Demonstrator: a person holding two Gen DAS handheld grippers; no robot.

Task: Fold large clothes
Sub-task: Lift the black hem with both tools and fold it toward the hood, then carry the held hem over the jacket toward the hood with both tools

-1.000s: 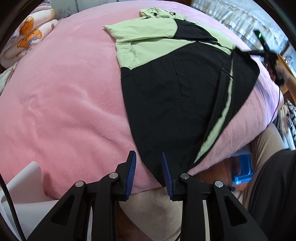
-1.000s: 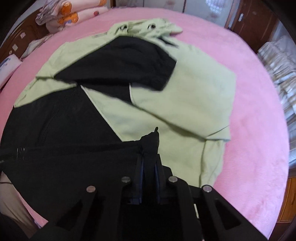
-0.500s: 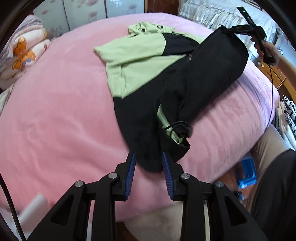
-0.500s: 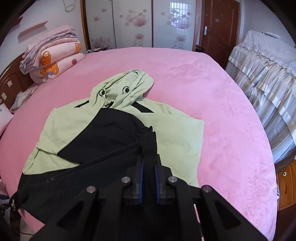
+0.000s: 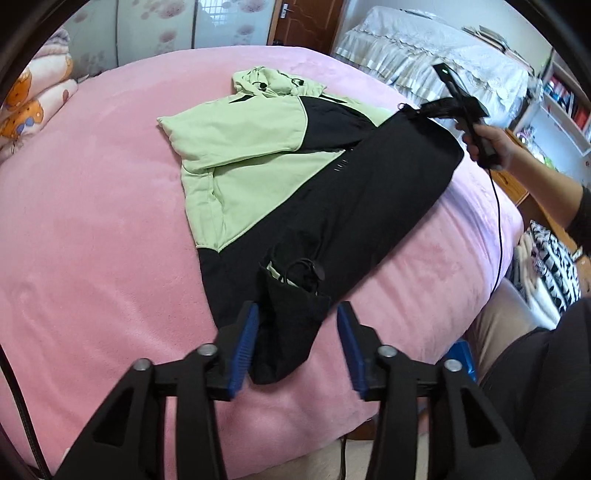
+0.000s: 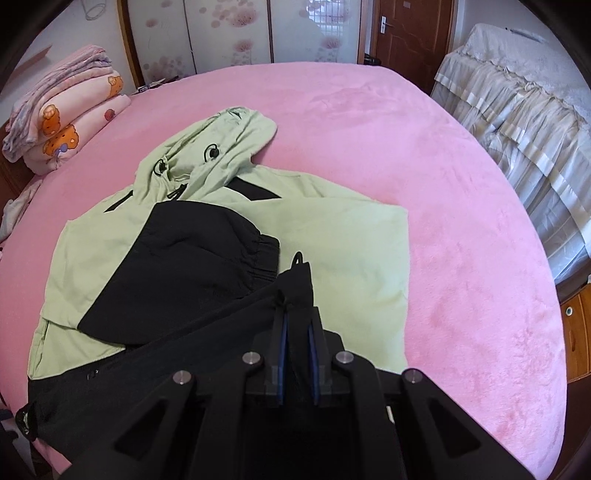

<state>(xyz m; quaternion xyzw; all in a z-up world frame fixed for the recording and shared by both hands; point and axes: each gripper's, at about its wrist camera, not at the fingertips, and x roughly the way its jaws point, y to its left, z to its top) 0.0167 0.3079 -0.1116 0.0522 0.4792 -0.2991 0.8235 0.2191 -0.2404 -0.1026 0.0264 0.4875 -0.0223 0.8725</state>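
A wide bed with a soft pink fleece cover (image 6: pixel 424 155) fills most of both views. At its far left lies a stack of folded pink blankets printed with orange bears (image 6: pixel 62 125). Behind the bed, on the far wall, stand pale sliding wardrobe doors with pink flower prints (image 6: pixel 229 33), and to the right of them a dark brown wooden door (image 6: pixel 410 37). At the right side is a second bed under a cream ruffled cover (image 6: pixel 517 122). In the left wrist view, a white bookshelf with books (image 5: pixel 565 103) is at the far right, and a blue plastic crate (image 5: pixel 461 358) stands on the floor near the bed edge.
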